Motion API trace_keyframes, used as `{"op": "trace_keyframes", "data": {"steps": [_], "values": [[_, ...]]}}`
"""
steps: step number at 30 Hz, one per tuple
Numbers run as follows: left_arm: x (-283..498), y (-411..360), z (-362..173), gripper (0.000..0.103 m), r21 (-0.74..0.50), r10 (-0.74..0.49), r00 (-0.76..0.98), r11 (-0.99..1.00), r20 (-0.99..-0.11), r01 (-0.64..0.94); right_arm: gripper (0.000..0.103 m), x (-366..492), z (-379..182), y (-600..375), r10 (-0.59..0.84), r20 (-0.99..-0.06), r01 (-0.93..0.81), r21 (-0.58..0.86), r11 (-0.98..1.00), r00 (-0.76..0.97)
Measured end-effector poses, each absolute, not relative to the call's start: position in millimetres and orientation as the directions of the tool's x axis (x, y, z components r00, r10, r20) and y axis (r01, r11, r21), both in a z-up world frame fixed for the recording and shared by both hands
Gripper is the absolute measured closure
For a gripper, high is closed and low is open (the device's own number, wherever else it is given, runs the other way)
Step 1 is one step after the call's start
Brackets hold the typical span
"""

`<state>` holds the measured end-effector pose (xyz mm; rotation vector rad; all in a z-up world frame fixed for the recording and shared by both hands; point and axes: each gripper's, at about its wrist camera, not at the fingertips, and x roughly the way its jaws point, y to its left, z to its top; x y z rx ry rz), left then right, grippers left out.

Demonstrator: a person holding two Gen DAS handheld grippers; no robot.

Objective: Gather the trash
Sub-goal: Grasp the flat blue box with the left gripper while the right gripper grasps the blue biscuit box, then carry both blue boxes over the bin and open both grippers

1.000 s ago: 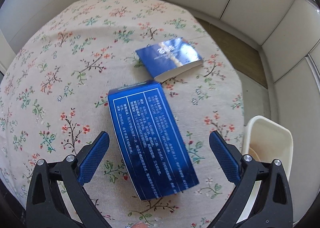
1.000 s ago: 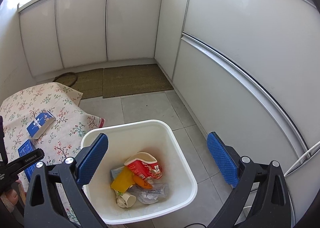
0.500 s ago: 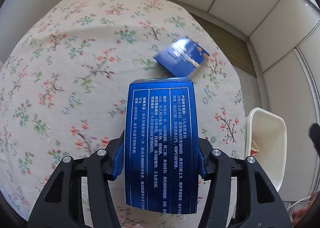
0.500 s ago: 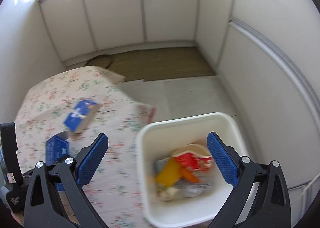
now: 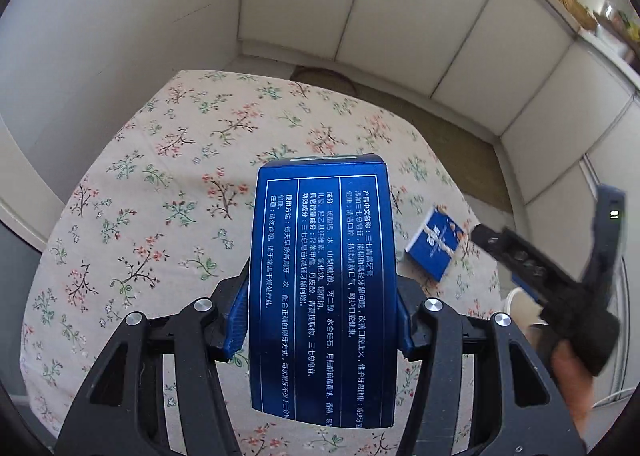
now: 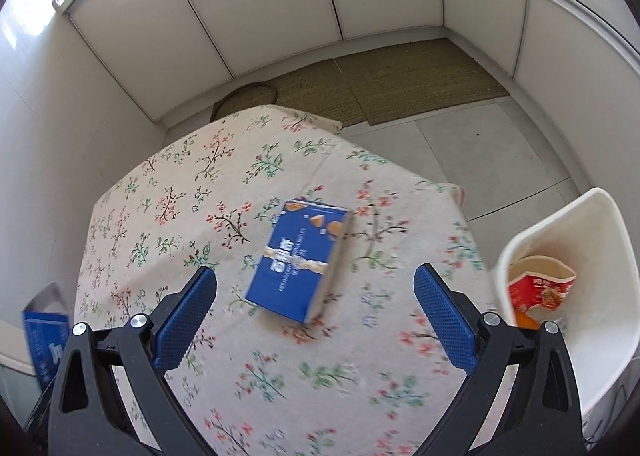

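My left gripper (image 5: 320, 320) is shut on a long blue box (image 5: 322, 288) with white print and holds it above the floral tablecloth (image 5: 160, 191). A smaller blue box (image 6: 300, 260) lies flat on the cloth; it also shows in the left wrist view (image 5: 434, 242). My right gripper (image 6: 316, 312) is open and empty, just above and short of that small box, which lies between and beyond its fingers. The right gripper's body (image 5: 560, 288) shows at the right of the left wrist view. The held box's end shows at the far left of the right wrist view (image 6: 44, 340).
A white trash bin (image 6: 600, 223) stands on the tiled floor right of the table, holding a red paper cup (image 6: 538, 290) and other trash. White cabinet doors (image 6: 248, 3) and a woven mat (image 6: 400, 75) lie beyond the table.
My left gripper closed on the long blue box and lifted it off the cloth. My right gripper swung left from over the bin to over the small blue box.
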<state>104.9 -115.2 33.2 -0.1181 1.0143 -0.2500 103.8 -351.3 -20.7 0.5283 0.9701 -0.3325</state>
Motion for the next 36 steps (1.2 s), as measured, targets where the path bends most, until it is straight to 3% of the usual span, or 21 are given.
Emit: {"op": "trace_keyframes", "data": {"steps": [7, 14, 17, 20, 36], "values": [[116, -102, 34, 0.05, -0.259, -0.294, 0.493, 0.956, -0.819, 0.139, 0.007, 138, -64, -338, -0.115, -0.894, 0.541, 0.156, 0.827, 0.433], [126, -93, 29, 0.05, -0.321, -0.332, 0.462, 0.941, -0.823, 0.105, 0.009, 152, -87, -345, -0.077, -0.898, 0.508, 0.172, 0.844, 0.433], [128, -92, 27, 0.05, -0.312, -0.32, 0.466, 0.945, -0.825, 0.095, 0.037, 150, -84, -345, -0.085, -0.891, 0.488, 0.163, 0.857, 0.446], [128, -92, 27, 0.05, -0.301, -0.303, 0.478, 0.95, -0.824, 0.083, 0.041, 147, -80, -343, -0.045, -0.884, 0.473, 0.205, 0.857, 0.465], [108, -100, 61, 0.05, -0.329, -0.323, 0.544, 0.94, -0.775, 0.09, 0.041, 104, -1, -313, -0.078, -0.8, 0.348, 0.169, 0.922, 0.595]]}}
